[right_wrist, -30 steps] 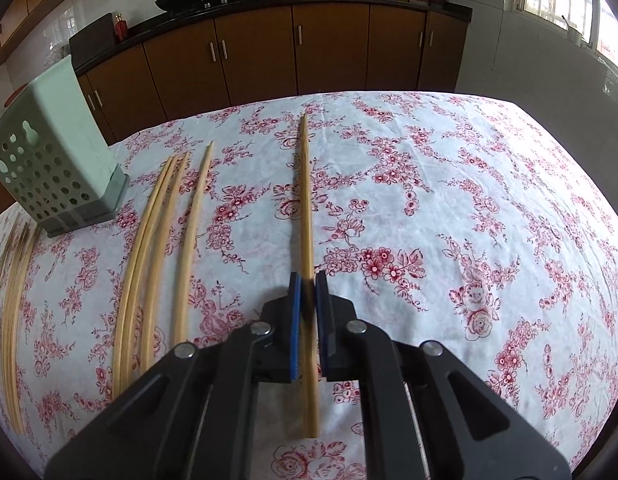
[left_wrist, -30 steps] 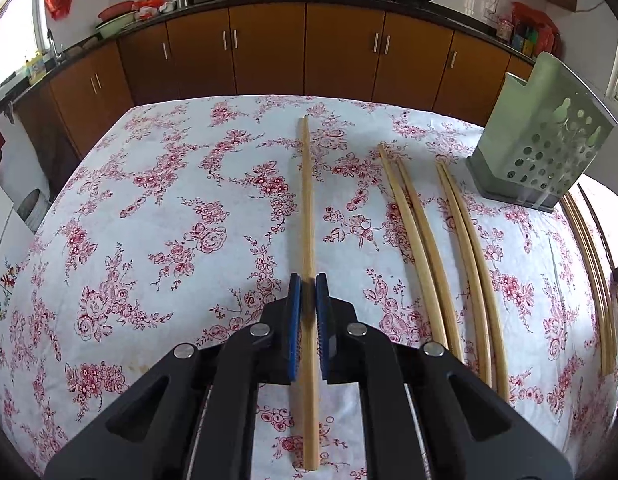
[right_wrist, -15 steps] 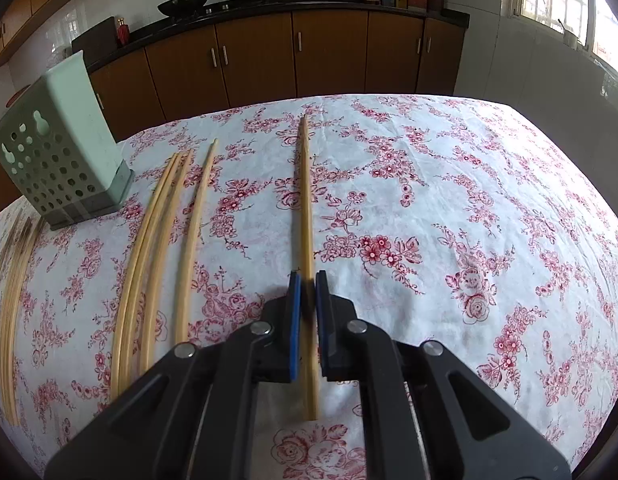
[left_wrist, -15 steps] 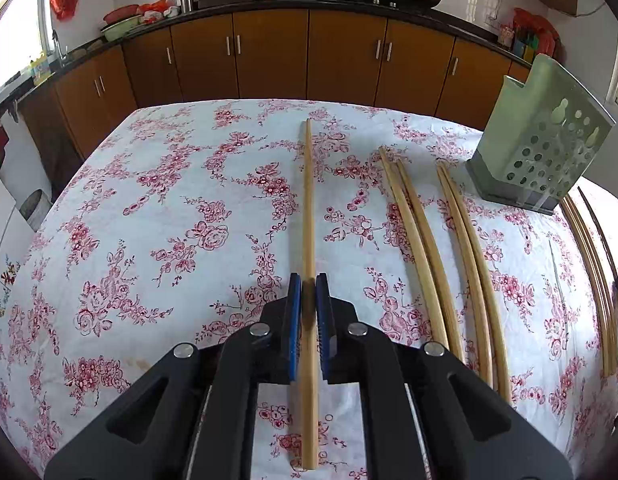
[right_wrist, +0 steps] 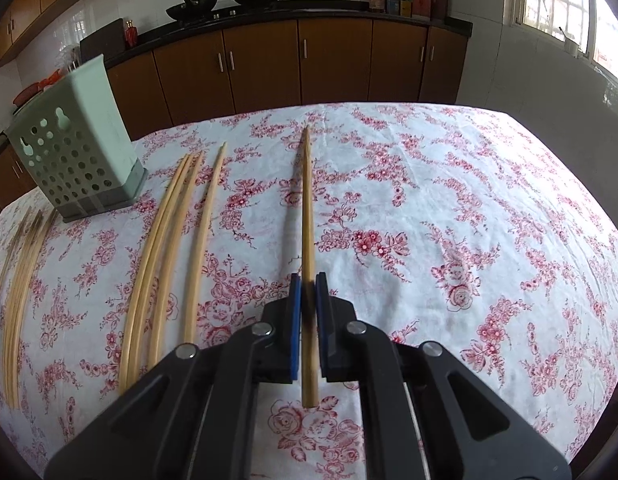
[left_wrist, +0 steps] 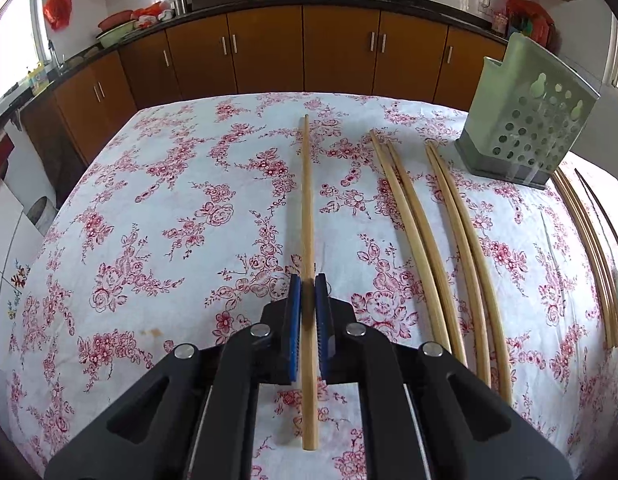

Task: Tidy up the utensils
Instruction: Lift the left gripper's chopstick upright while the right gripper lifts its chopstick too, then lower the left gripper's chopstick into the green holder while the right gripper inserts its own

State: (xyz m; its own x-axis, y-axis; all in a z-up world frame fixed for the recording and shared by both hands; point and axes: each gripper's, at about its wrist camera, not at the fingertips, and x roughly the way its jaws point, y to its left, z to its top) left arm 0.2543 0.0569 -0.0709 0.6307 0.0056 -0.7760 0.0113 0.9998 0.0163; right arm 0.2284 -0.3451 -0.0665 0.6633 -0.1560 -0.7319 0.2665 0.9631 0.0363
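Note:
My left gripper is shut on a long wooden chopstick that runs straight ahead over the flowered tablecloth. My right gripper is shut on another wooden chopstick, which is raised off the cloth and throws a shadow to its left. A pale green perforated utensil holder stands at the far right in the left wrist view, and the utensil holder stands far left in the right wrist view. Several more chopsticks lie flat between the grippers; those chopsticks appear in the right wrist view too.
A further bundle of thin chopsticks lies beyond the holder near the table's right edge; the same bundle shows at the left edge in the right wrist view. Brown kitchen cabinets line the far wall behind the table.
The right gripper has lifted its chopstick off the cloth and shifted a little; the tip now points higher with a shadow under it. The left gripper has barely moved.

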